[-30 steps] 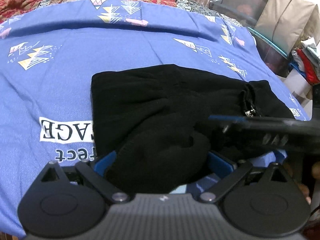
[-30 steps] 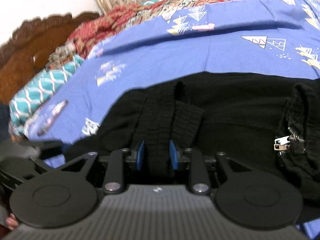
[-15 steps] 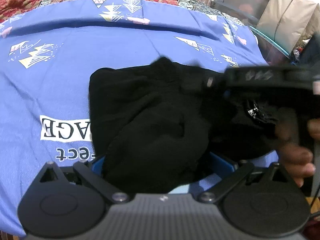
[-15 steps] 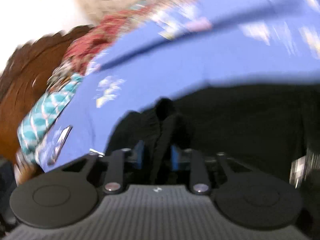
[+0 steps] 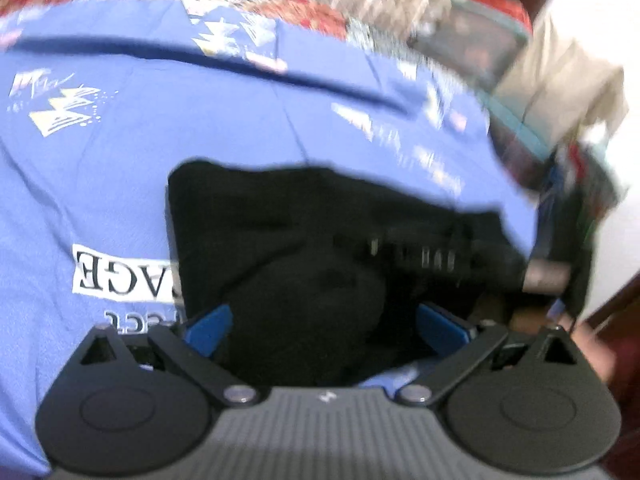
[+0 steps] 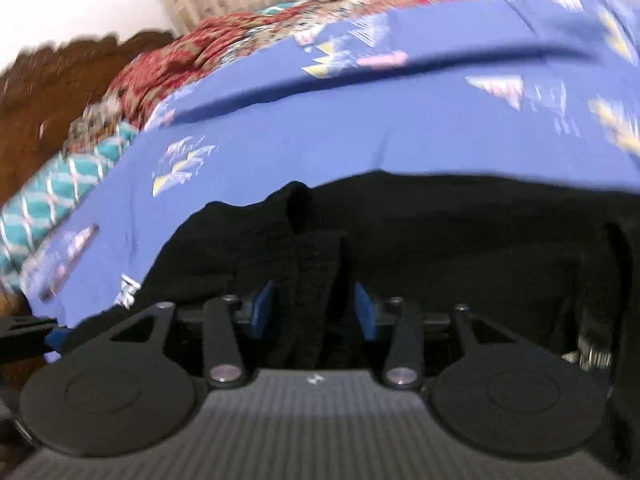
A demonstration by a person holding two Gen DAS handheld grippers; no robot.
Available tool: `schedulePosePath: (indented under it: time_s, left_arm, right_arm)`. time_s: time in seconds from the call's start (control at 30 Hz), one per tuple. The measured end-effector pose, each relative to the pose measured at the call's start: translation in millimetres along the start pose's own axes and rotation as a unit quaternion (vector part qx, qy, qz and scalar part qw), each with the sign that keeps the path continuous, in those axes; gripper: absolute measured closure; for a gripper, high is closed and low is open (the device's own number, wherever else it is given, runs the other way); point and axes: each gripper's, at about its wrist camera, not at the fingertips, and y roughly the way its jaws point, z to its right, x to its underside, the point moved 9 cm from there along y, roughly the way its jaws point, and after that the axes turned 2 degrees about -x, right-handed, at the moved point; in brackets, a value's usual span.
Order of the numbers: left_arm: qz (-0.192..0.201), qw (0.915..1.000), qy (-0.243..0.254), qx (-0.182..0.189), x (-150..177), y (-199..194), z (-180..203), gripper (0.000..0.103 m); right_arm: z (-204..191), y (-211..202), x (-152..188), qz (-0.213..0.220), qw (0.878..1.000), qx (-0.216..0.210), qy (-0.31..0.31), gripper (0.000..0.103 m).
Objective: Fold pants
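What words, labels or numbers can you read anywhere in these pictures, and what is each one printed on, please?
"AGE": upside-down black letters on a white patch of the blue bedsheet, the rest hidden under the black pants.
A second upside-down line just below the patch: too blurred and covered to read.
A small white mark on the bedsheet in the right wrist view: unreadable.
A tiny logo on each gripper body: too small to read.

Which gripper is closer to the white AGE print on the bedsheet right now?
Left. The left gripper straddles the black pants right beside the print. The right gripper grips pants fabric farther along; no print in its view.
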Motion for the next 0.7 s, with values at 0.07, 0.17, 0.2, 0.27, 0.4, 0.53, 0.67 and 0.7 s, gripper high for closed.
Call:
schedulePosePath:
  time_s: [0.07,0.17,0.2,0.27,0.4,0.53,0.67,0.7]
  left_arm:
    - [0.024,0.9986,-0.041,0.023,-19.6,-11.5,-6.4,0.002]
    - [0.028,0.9960,-0.078,0.034,-43.5,-8.1,-13.4,0.007]
    - [0.017,0.9967,-0.075,0.025,-48.5,0.1,-13.6,0.012]
    - [-0.005,0.9990,-0.045,0.005,-50.6,19.6,-9.0,0.020]
    - [-0.083,0.9961,0.005,-0.032,-22.3,69.9,-0.1,0.029]
    - [-0.077,0.9917,0.075,-0.070,-8.7,87.5,13.7,0.016]
    - [-0.102,0.9867,0.093,-0.086,-19.0,84.1,22.9,0.016]
    - [-0.106,0.9863,0.092,-0.087,-20.9,81.8,21.7,0.016]
  right_arm:
    - [4.8,-4.9,-2.5,-0.001,0.999,-0.012,0.037,0.050]
    - [3.3,-36.8,-9.5,0.033,0.998,-0.003,0.047,0.050]
    - [7.0,-51.6,-13.9,0.052,0.998,0.003,0.045,0.050]
    - [24.4,-83.6,-21.9,0.093,0.994,0.029,0.053,0.050]
    - [85.5,-148.2,-25.9,0.170,0.974,0.123,0.092,0.042]
    - [159.2,-203.6,-1.1,0.207,0.939,0.221,0.161,0.028]
    - [199.5,-209.9,37.5,0.193,0.920,0.234,0.249,0.028]
    - [201.5,-206.9,42.3,0.193,0.918,0.226,0.263,0.028]
